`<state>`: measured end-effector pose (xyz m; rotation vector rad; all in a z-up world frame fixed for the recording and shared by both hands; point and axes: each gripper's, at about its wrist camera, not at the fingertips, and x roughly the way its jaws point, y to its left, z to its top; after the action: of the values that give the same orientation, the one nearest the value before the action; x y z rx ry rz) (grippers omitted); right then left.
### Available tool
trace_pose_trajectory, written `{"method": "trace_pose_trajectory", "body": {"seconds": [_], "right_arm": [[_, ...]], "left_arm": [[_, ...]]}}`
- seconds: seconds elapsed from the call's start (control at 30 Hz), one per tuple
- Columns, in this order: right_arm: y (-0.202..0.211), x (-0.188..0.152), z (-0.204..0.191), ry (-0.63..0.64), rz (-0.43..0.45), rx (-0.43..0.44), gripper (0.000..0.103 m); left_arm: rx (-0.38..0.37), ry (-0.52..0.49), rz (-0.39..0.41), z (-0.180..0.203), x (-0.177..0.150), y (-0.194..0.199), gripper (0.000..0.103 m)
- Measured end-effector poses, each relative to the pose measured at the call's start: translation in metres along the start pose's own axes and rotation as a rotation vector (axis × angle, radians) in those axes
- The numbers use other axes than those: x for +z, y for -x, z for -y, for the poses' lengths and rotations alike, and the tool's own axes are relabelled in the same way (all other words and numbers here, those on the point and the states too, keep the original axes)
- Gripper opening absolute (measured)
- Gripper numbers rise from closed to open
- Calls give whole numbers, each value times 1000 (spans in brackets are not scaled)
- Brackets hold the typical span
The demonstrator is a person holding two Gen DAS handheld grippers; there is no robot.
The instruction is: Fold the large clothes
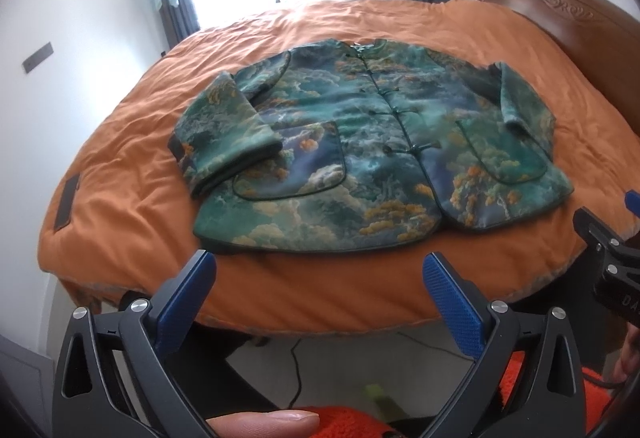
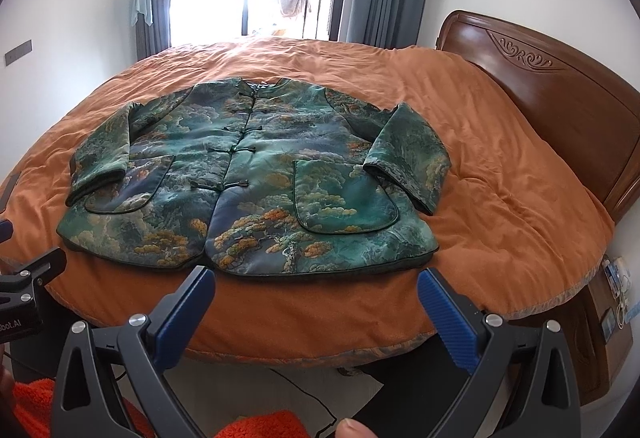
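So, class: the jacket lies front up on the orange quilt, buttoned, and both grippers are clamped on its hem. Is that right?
Not quite. Both wrist views show the left gripper and right gripper open, short of the hem and touching nothing. The jacket does lie front up, buttoned, on the quilt.

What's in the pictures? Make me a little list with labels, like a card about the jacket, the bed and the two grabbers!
jacket: green padded jacket with cloud and tree print, lying flat, front up, buttoned
sleeves: both bent in toward the body
bed: orange quilt, wooden headboard
left gripper: open, holding nothing, short of the hem
right gripper: open, holding nothing, short of the hem
folding: not started
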<state>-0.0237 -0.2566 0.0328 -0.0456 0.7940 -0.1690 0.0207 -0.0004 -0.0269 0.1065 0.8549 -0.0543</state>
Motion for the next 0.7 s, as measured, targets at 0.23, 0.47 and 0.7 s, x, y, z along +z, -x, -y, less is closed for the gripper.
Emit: {"method": "trace_pose_trajectory", "body": {"seconds": [0.23, 0.47, 0.7], "right_arm": [[-1, 0, 0, 4, -1, 2, 103], [-5, -2, 1, 4, -10, -4, 103], [-6, -3, -1, 5, -9, -8, 103]], "left_arm": [[2, -1, -1, -1, 0, 0, 103], [-5, 10, -1, -3, 0, 0, 103], [-70, 4, 3, -1, 1, 1, 103]]}}
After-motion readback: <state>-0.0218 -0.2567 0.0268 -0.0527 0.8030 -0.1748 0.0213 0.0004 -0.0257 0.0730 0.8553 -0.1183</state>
